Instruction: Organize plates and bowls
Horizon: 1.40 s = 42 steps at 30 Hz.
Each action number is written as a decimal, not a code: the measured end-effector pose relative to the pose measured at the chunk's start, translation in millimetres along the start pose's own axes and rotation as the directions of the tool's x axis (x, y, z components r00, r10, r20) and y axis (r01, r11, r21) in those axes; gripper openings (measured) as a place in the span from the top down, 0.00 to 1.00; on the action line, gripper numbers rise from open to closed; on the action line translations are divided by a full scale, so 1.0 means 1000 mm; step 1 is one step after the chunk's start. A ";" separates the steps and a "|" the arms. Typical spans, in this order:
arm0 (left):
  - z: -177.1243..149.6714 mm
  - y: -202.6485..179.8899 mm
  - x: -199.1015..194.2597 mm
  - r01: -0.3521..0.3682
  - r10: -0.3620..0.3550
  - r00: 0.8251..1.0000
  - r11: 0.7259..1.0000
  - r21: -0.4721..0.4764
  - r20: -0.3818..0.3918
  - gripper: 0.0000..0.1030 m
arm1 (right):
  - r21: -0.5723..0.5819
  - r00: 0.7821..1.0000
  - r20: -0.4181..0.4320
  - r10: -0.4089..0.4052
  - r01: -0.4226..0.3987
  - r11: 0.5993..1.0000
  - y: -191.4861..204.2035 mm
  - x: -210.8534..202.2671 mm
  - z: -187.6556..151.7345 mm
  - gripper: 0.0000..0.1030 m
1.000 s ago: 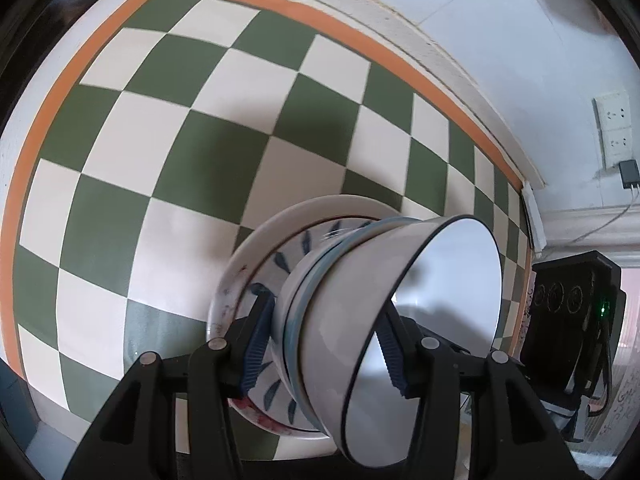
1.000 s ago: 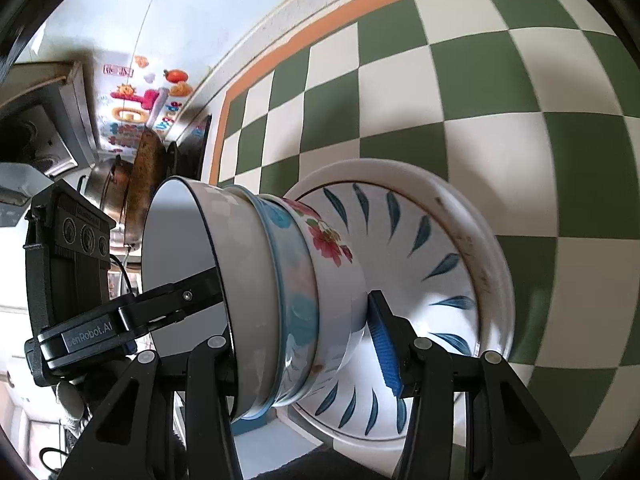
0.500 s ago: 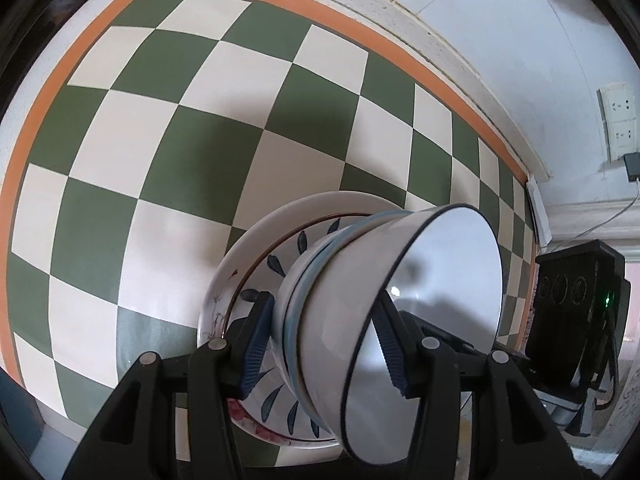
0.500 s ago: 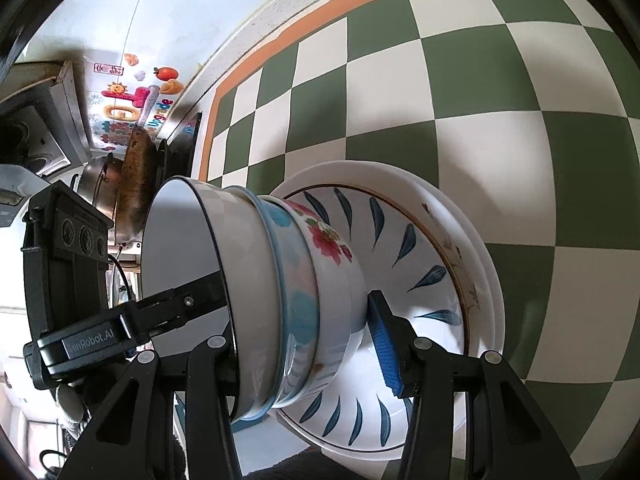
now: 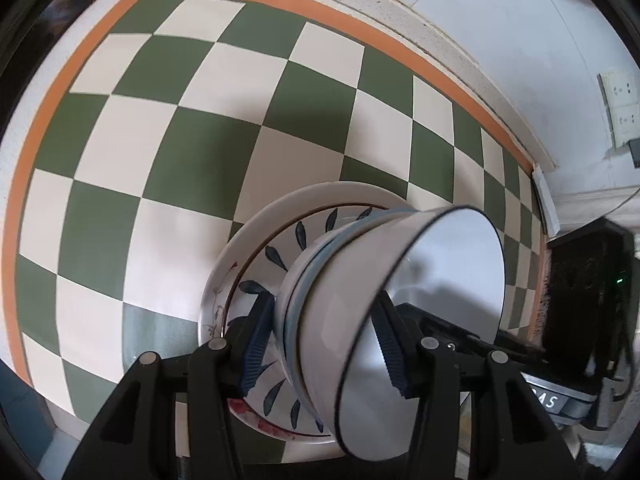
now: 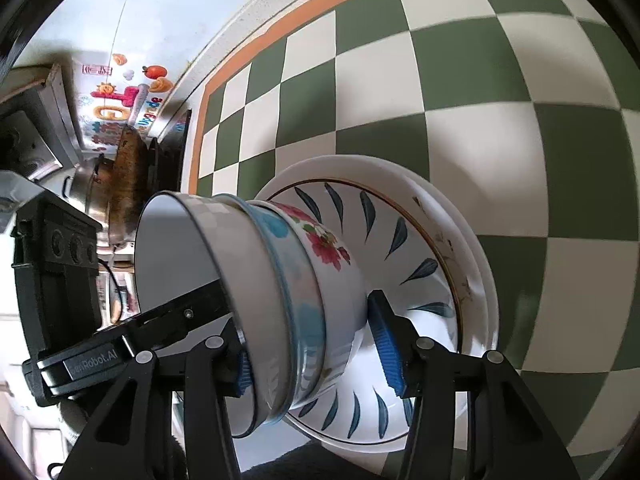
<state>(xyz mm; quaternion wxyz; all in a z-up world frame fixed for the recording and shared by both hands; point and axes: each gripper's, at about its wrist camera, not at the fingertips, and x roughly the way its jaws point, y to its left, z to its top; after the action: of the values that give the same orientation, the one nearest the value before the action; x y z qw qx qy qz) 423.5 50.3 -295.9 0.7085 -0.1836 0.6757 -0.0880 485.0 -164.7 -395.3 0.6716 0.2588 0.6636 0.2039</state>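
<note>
Evidently well advanced: the stack of three nested ceramic bowls (image 6: 280, 304), a plain white dark-rimmed one innermost, a pale blue one around it and a red-flowered white one outermost, stood at the centre of the shallow white plate with blue leaf strokes (image 6: 404, 240). That plate lay in turn on a larger white plate with a brown ring and small floral sprigs (image 5: 224, 288), and in the right wrist view at least one more white rim showed beneath it. The whole pile rested on the green-and-white chequered tabletop with an orange border (image 5: 168, 152).

Both tools were closed on the bowl stack from opposite sides. The left gripper (image 5: 324, 344) had one blue ribbed pad against the outer wall and the other inside the white bowl. The right gripper (image 6: 316, 352) did likewise, one pad outside the flowered bowl, the other at the rim side of the stack, partly hidden.

Whether the bowl stack's foot touched the leaf plate or hung just above it could not be told. As a judgement, sorting by kind appeared nearly done; what remained was releasing or relocating the bowls. No loose dishes were visible elsewhere.

A blackened wok (image 6: 124, 184) stood beyond the table's edge.
</note>
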 end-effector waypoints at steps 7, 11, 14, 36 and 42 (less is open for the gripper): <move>-0.012 -0.015 -0.030 -0.137 0.130 0.987 0.989 0.063 0.098 0.54 | -0.090 0.992 0.079 -0.101 0.108 0.990 0.027 -0.030 -0.005 0.49; -0.025 -0.019 -0.055 -0.176 0.159 0.973 0.981 0.087 0.168 0.54 | -0.133 0.978 0.141 -0.154 0.173 0.976 0.045 -0.055 -0.016 0.49; -0.035 -0.022 -0.073 -0.209 0.183 0.961 0.972 0.111 0.207 0.53 | -0.147 0.963 0.181 -0.202 0.229 0.962 0.057 -0.071 -0.032 0.49; -0.135 -0.019 -0.209 -0.276 0.125 0.881 0.919 0.280 0.457 0.05 | 0.045 0.739 0.541 -0.402 0.452 0.891 0.169 -0.177 -0.199 0.07; -0.188 -0.028 -0.256 -0.295 0.108 0.822 0.921 0.256 0.559 0.03 | 0.034 0.693 0.609 -0.387 0.464 0.885 0.192 -0.214 -0.258 0.06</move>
<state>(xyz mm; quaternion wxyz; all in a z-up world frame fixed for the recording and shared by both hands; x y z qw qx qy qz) 222.5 93.5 -52.0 0.8940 -0.0056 0.4427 -0.0691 233.1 -126.3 -104.9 0.8893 0.1072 0.4445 -0.0098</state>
